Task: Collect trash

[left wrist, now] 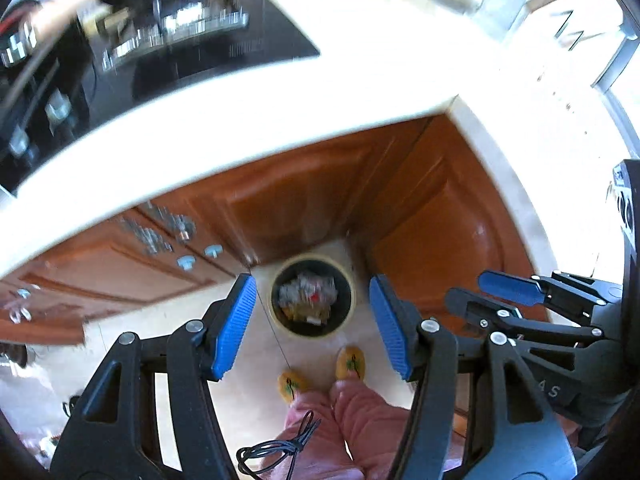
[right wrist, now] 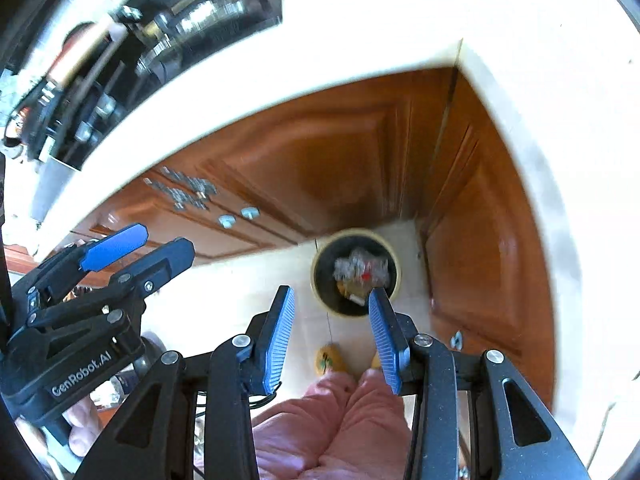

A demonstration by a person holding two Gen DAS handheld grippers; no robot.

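Note:
A round trash bin (left wrist: 313, 297) with a cream rim stands on the floor in the corner of the wooden cabinets, holding crumpled wrappers and other trash (left wrist: 308, 298). It also shows in the right wrist view (right wrist: 356, 276). My left gripper (left wrist: 313, 326) is open and empty, high above the bin. My right gripper (right wrist: 331, 334) is open and empty, also above the bin. In the left wrist view the right gripper (left wrist: 516, 300) shows at the right; in the right wrist view the left gripper (right wrist: 132, 248) shows at the left.
A cream countertop (left wrist: 360, 80) wraps around the corner above the orange-brown cabinet doors (left wrist: 312, 192). A black glossy cooktop (left wrist: 140, 48) sits at upper left. The person's pink trousers (left wrist: 340, 432) and yellow slippers (left wrist: 350, 363) stand on the light tiled floor by the bin.

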